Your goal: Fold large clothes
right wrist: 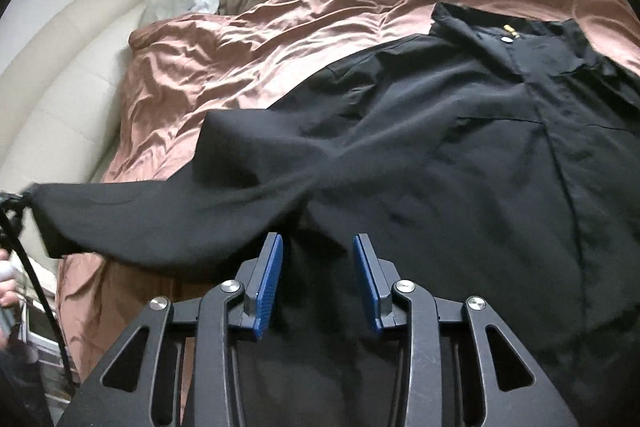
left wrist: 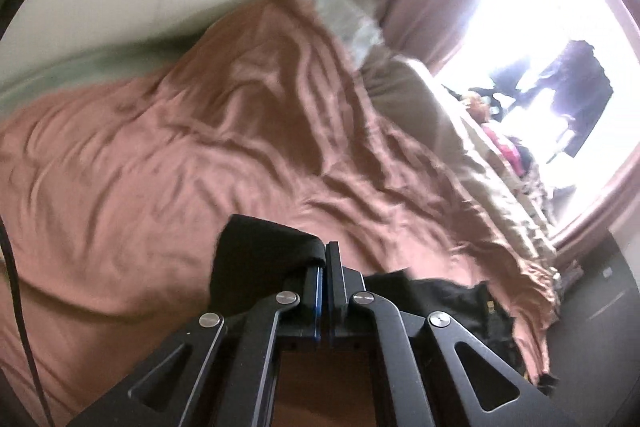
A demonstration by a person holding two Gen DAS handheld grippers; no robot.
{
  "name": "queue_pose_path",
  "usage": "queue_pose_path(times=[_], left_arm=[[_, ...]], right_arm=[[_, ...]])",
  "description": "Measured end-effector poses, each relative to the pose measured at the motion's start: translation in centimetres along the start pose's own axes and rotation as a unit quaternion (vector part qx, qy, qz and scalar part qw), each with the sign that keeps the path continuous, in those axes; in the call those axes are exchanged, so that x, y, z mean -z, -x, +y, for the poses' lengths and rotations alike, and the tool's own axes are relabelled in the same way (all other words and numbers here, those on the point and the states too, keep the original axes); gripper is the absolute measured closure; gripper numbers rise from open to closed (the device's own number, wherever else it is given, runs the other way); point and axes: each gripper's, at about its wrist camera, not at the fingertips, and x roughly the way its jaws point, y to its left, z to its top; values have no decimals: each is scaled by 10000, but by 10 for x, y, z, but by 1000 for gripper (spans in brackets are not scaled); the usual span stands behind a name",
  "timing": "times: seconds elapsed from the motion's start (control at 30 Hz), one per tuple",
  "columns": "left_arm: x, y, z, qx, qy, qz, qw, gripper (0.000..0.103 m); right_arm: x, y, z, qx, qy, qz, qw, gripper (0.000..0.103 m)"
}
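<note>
Black shirt [right wrist: 460, 155] lies spread on bed's pink-brown duvet [right wrist: 240, 39]. Left gripper [left wrist: 325, 255] clamped on shirt sleeve [left wrist: 256, 247], lifting it. Right gripper [right wrist: 318, 247] jaws apart over shirt body, pads not pressing fabric.

No text, brand, number or sign can be read in either view. On the black shirt [right wrist: 460, 147], near the collar at the far right, a small yellow mark [right wrist: 509, 27] beside a pale button [right wrist: 506, 38] is seen; it may be a label or an emblem, but no letters can be made out. In the left wrist view a small yellowish tag [left wrist: 489, 308] on the same shirt is too blurred to be read.
</note>
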Motion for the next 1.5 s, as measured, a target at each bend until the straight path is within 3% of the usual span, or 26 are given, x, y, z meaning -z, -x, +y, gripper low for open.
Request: queue_pose_path(times=[0.3,0.47,0.77,0.9,1.03,1.17,1.4,1.47,1.5], left_arm=[[-19,25,-112,788,-924,-252,9923,103],[-14,31,-168,1240,-1258,-244,9840,103],[13,40,-265,1940,-1949,-152,9613,103],[32,39,-301,2207,-2215,-44,9498,103],[63,35,-341,2466,-2620,134,9329,103],[99,19,-374,2688,-2892,486,9175,103],[170,-11,-420,3076,-3114,1215,8909,102],[203,-30,-433,2776,-3393,1750,8816,94],[217,-39,-435,2610,-3507,2010,8766,81]], right_arm=[[-17,-78,-22,-100,-662,456,9967,75],[-33,-76,-26,-170,-747,594,9953,75],[-19,18,-67,-649,-1166,180,9909,74],[-2,66,-98,-795,-1430,-168,9864,38],[23,114,-129,-759,-1588,-494,9832,36],[55,153,-155,-729,-1763,-703,9791,36],[93,208,-195,-296,-1932,-931,9763,36],[100,219,-203,-229,-1994,-938,9752,36],[105,222,-208,-220,-2015,-920,9749,36]])
